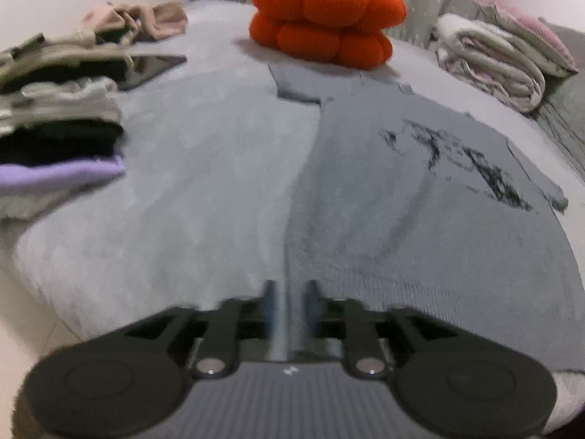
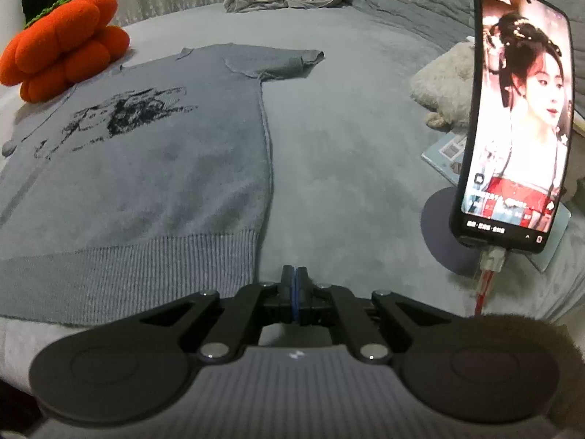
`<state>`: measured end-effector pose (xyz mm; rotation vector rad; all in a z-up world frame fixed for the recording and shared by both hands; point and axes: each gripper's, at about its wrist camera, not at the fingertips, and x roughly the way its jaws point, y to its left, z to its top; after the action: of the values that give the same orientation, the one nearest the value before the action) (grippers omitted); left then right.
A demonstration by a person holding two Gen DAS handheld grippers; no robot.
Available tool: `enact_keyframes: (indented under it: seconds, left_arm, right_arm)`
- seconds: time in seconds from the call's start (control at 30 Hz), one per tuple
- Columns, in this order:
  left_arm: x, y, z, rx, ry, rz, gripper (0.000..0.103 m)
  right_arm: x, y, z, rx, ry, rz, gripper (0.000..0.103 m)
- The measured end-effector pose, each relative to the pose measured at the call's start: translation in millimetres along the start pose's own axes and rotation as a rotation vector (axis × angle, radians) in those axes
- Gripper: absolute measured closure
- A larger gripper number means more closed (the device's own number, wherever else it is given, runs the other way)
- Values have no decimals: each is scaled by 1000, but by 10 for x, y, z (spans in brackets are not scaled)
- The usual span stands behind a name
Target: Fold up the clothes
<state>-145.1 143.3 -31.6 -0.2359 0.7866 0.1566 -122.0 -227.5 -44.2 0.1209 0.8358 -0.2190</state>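
Grey bedspread (image 2: 347, 128) all round, plush and soft, spread over a bed. Grey knit top (image 2: 146, 153) laid flat and face up on it, dark print uppermost, ribbed hem nearest, short sleeve (image 2: 289, 62) stretched out at the far right: spread wide, probably so a fold can fall clean. Left tongs (image 1: 290, 289) low at the near left hem corner, slightly apart, with the side edge of the top running between the fingers; whether actually gripping, cannot tell through the blur. Right tongs (image 2: 294, 278) pressed together on nothing, just right of the hem on bare bedspread. Stack of folded clothes (image 1: 55, 128) at the left, likely finished pieces. Orange pumpkin cushion (image 1: 321, 14) beyond the collar; phone (image 2: 512, 117) propped upright on a stand at the right.
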Motion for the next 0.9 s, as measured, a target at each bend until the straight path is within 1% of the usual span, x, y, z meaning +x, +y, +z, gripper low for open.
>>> enact_keyframes:
  seconds: [0.03, 0.1, 0.13, 0.17, 0.2, 0.27, 0.33, 0.43, 0.5, 0.6, 0.67, 0.73, 0.8, 0.83, 0.9]
  left_arm:
    - [-26, -13, 27, 2, -33, -3, 49]
    - [-45, -90, 114, 21, -81, -21, 45]
    - [-37, -143, 158, 34, -97, -36, 41]
    - [-25, -199, 201, 47, -111, -52, 36]
    - [-5, -264, 242, 56, -125, -71, 33]
    - [46, -397, 314, 63, -154, -109, 18]
    - [118, -533, 371, 63, -173, -142, 11]
    - [280, -760, 436, 97, -177, -165, 2]
    - [410, -908, 474, 143, -178, -165, 2]
    - [608, -1048, 554, 176, -157, -207, 1]
    - [728, -1102, 616, 156, -152, -223, 1]
    - [829, -1183, 669, 152, -167, -204, 1]
    - [949, -1257, 688, 190, -172, -174, 1]
    - [987, -1270, 672, 203, -168, -168, 1]
    - [1052, -1283, 625, 225, -159, -160, 1]
  right_arm:
    - [-15, -1, 23, 6, -10, 0, 88]
    - [-61, 27, 69, 5, -39, 15, 76]
    - [-79, 55, 103, 2, -59, 27, 63]
    - [-77, 94, 139, -6, -74, 40, 58]
    - [-73, 135, 176, -13, -88, 53, 58]
    - [-47, 248, 253, -36, -107, 83, 58]
    - [11, 393, 325, -64, -114, 118, 57]
    - [138, 617, 409, -99, -143, 157, 47]
    - [238, 743, 465, -118, -162, 168, 44]
    - [435, 873, 564, -116, -169, 176, 40]
    - [570, 923, 652, -95, -172, 185, 31]
    - [673, 974, 720, -81, -178, 190, 28]
    - [777, 1034, 778, -78, -182, 187, 26]
    - [830, 1059, 784, -85, -179, 185, 24]
    - [938, 1108, 790, -99, -170, 181, 14]
